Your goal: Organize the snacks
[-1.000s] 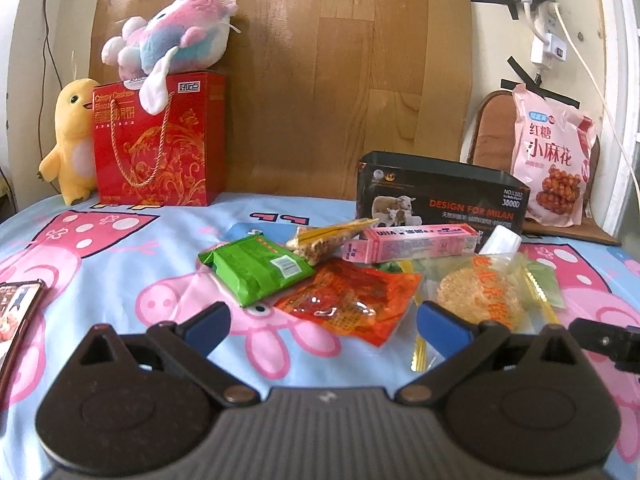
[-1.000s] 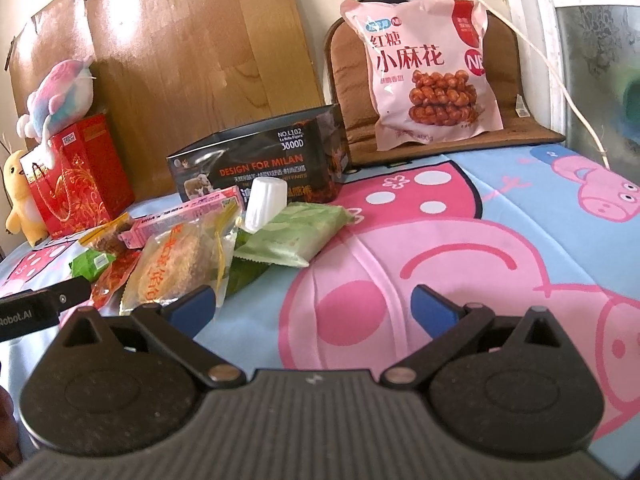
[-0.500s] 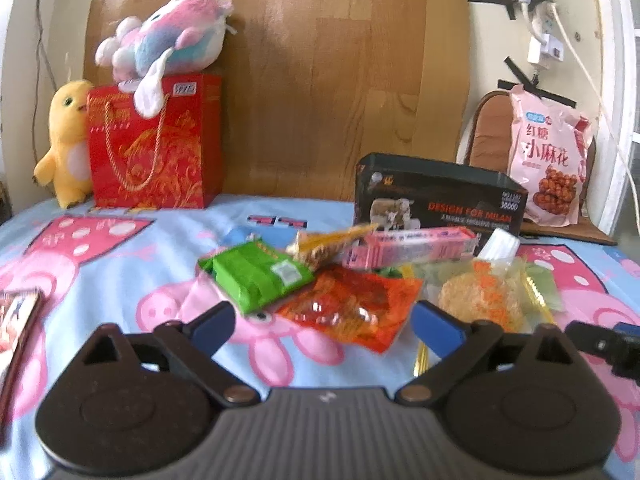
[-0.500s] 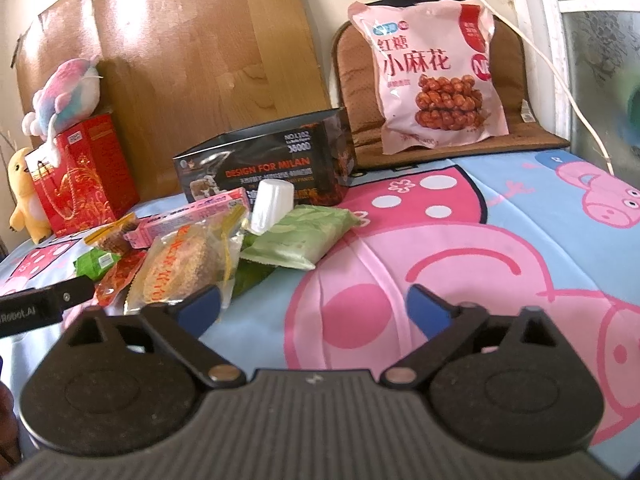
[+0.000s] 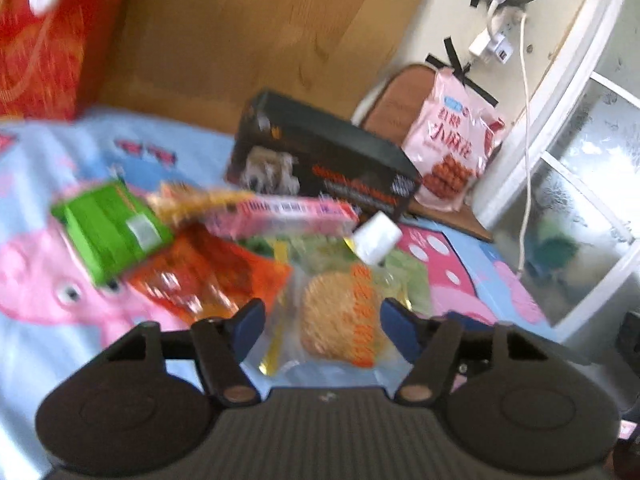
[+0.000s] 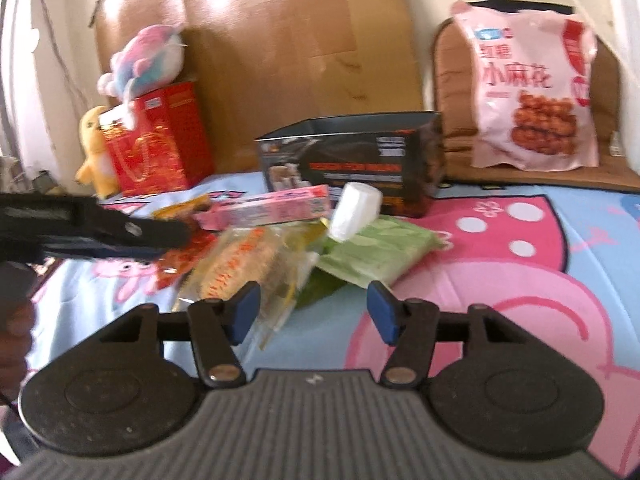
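Both tools gape empty: left tool [image 5: 322, 326] and right tool [image 6: 313, 310] flank the noodle packet [image 5: 340, 320].

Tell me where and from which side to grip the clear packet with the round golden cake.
Judging by its pose, take the clear packet with the round golden cake by its flat near edge, coming in low from the front. The bulge in the middle looks too wide, and its far end is tucked under the white cylinder. The open left gripper is already lined up.
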The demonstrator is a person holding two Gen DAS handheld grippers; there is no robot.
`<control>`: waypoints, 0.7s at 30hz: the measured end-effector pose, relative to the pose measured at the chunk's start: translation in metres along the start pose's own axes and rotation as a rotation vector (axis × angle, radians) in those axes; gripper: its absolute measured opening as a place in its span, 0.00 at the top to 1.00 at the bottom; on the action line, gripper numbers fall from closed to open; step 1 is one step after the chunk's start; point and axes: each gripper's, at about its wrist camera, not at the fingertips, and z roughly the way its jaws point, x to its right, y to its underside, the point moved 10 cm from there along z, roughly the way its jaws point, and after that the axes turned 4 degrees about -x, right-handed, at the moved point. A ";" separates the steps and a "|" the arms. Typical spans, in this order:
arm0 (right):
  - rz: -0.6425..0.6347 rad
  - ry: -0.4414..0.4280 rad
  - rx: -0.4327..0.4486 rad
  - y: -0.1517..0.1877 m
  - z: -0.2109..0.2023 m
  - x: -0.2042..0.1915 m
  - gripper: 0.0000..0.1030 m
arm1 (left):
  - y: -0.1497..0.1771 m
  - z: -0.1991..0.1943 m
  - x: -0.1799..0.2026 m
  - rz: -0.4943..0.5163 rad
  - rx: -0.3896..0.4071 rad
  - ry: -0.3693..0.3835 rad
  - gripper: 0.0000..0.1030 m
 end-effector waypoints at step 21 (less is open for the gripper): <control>-0.073 -0.085 -0.116 0.032 -0.033 0.005 0.51 | 0.007 0.007 0.025 0.016 -0.064 0.096 0.27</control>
